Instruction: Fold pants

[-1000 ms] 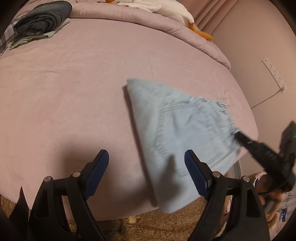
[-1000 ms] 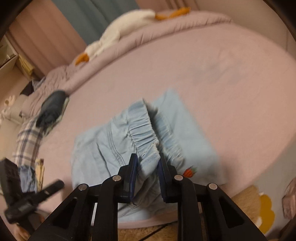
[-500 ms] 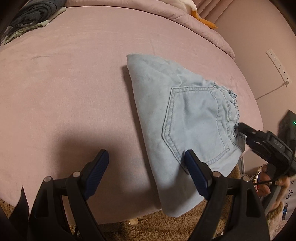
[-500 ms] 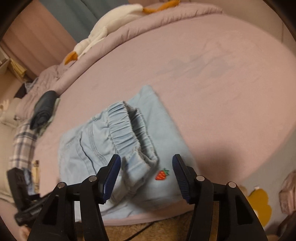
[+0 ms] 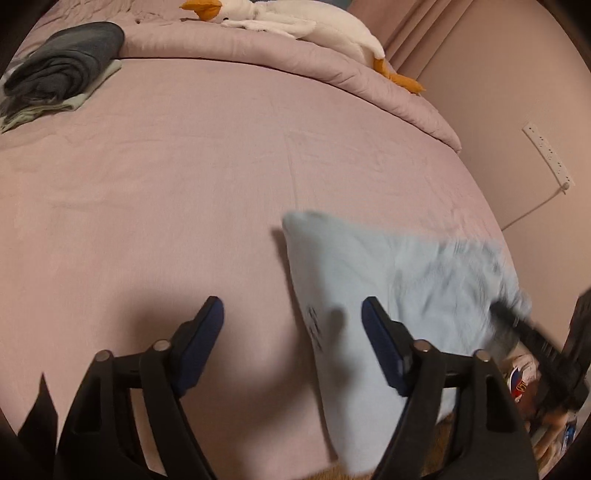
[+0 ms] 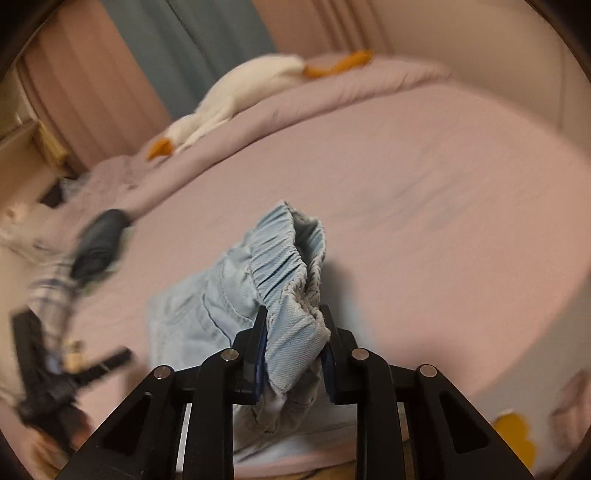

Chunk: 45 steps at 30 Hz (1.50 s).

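The light blue denim pants [image 5: 373, 295] lie folded at the near right edge of the pink bed [image 5: 207, 177]. My left gripper [image 5: 291, 339] is open and empty, hovering over the bed beside the pants' left edge. My right gripper [image 6: 293, 343] is shut on the elastic waistband of the pants [image 6: 280, 266] and lifts it off the bed; the rest of the pants hangs down to the sheet. The right gripper also shows blurred at the right in the left wrist view [image 5: 517, 325].
A white goose plush [image 5: 295, 22] lies on the rolled duvet at the far side. A dark grey folded garment pile [image 5: 62, 62] sits at the far left. A wall with a power strip [image 5: 546, 151] is to the right. Brown rug below the bed edge.
My right gripper, open half a second ago, has shut on the waistband and raised it. The left gripper has pulled back, staying open.
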Each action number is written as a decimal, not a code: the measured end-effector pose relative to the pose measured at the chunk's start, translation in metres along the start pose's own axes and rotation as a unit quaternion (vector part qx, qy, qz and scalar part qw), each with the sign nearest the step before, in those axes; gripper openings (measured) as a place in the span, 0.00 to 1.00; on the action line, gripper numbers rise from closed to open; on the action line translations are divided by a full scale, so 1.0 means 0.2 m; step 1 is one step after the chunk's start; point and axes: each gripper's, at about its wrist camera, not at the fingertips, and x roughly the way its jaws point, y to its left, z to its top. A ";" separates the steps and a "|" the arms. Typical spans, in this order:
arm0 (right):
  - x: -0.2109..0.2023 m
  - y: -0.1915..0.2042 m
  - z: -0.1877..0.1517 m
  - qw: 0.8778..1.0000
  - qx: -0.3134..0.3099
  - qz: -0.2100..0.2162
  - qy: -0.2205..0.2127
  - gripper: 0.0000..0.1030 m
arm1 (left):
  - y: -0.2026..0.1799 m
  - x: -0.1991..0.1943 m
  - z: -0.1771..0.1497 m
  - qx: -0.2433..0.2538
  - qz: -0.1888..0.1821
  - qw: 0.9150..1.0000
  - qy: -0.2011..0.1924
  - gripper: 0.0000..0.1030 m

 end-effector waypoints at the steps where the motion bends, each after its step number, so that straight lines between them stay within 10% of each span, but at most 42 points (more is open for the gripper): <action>1: 0.05 -0.04 -0.02 1.000 0.008 -0.006 0.022 0.25 | 0.00 0.04 0.02 -0.002 -0.002 1.000 0.005 0.63; 9: 0.17 -0.20 -0.11 0.997 0.039 -0.019 0.062 0.30 | -0.04 0.28 0.04 -0.001 -0.028 0.997 0.068 0.59; 27: 0.01 -0.14 -0.01 0.997 -0.013 -0.055 0.058 0.53 | -0.14 0.11 -0.43 0.017 -0.102 0.992 0.072 0.56; 34: 0.12 -0.13 0.18 0.998 -0.026 -0.004 0.062 0.74 | -0.11 0.06 -0.47 0.005 -0.090 0.994 0.055 0.15; 45: 0.38 -0.31 0.06 0.985 0.055 0.072 0.149 0.74 | -0.10 0.10 -0.37 0.008 -0.099 0.991 0.091 0.35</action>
